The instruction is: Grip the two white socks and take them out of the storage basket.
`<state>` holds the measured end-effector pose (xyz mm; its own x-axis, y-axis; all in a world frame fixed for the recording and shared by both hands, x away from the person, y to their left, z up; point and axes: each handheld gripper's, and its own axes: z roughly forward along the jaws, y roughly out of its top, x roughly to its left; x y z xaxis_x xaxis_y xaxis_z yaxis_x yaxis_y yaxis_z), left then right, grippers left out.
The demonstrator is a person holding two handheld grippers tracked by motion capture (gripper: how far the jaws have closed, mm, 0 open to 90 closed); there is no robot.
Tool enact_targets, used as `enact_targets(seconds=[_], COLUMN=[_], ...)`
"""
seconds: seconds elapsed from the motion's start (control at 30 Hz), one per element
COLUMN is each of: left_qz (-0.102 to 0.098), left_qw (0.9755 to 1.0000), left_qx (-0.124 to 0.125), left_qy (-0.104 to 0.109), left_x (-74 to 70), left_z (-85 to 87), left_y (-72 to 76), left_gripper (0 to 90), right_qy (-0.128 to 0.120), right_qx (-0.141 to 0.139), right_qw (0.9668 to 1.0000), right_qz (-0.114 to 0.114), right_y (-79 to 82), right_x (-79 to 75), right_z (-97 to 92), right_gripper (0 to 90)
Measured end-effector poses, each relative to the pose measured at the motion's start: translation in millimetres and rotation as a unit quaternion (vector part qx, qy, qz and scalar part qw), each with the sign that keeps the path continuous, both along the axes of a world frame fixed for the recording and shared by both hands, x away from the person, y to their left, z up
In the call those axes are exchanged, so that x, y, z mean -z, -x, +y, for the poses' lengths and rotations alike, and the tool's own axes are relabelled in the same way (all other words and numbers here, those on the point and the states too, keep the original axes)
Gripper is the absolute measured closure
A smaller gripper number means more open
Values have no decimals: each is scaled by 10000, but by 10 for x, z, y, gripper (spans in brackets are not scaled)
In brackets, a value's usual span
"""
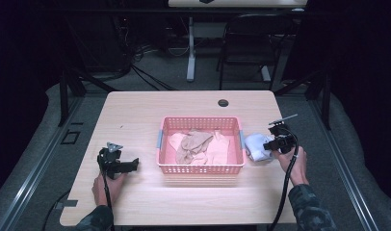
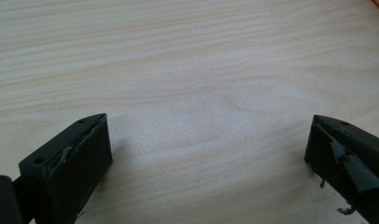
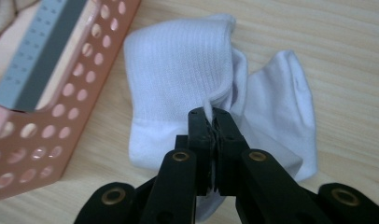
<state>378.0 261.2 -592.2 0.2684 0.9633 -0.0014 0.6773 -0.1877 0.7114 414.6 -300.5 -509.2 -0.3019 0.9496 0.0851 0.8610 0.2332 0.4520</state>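
- Both sleeves point(image 1: 306, 207) are dark, mottled camouflage.
- Left gripper point(image 1: 117, 162): black, grey three-cornered plate on top, black cable.
- Right gripper point(image 3: 214, 122): black, brass-ringed screws; its fingers point(image 3: 199, 135) have worn pads.

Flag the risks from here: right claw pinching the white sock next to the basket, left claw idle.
1. The right claw is shut on just a thin fold of the white sock; the fold could slip out when lifted.
2. The sock lies right beside the pink basket; a low carry might snag its wall.
3. The left claw stands open over the bare table, too far to help if the sock drops.
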Motion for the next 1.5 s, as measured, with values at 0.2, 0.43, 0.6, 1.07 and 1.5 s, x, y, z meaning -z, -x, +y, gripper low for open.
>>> enact_targets(seconds=[0.2, 0.43, 0.6, 1.07, 1.5], left_qz=[-3, -7, -4, 8, -1], left_qw=[10000, 10000, 10000, 10000, 10000], left_qx=[2, -1, -6, -4, -5], left_qy=[-3, -4, -2, -2, -9], left_x=[0, 0, 0, -2, -1], left_z=[1, 1, 0, 1, 3], left_y=[6, 8, 6, 6, 16], left_gripper=[5, 5, 5, 5, 5], right_qy=[73, 16, 71, -198, -220], right_qx=[6, 112, 110, 10, -210], right_qw=[9999, 9997, 9996, 9979, 9966], right_qz=[76, 198, 230, -622, -769], right_y=[-34, -65, -62, 215, 586], right_x=[85, 189, 243, -389, -533], right_z=[-12, -55, -69, -110, -165], right_gripper=[835, 815, 816, 212, 57])
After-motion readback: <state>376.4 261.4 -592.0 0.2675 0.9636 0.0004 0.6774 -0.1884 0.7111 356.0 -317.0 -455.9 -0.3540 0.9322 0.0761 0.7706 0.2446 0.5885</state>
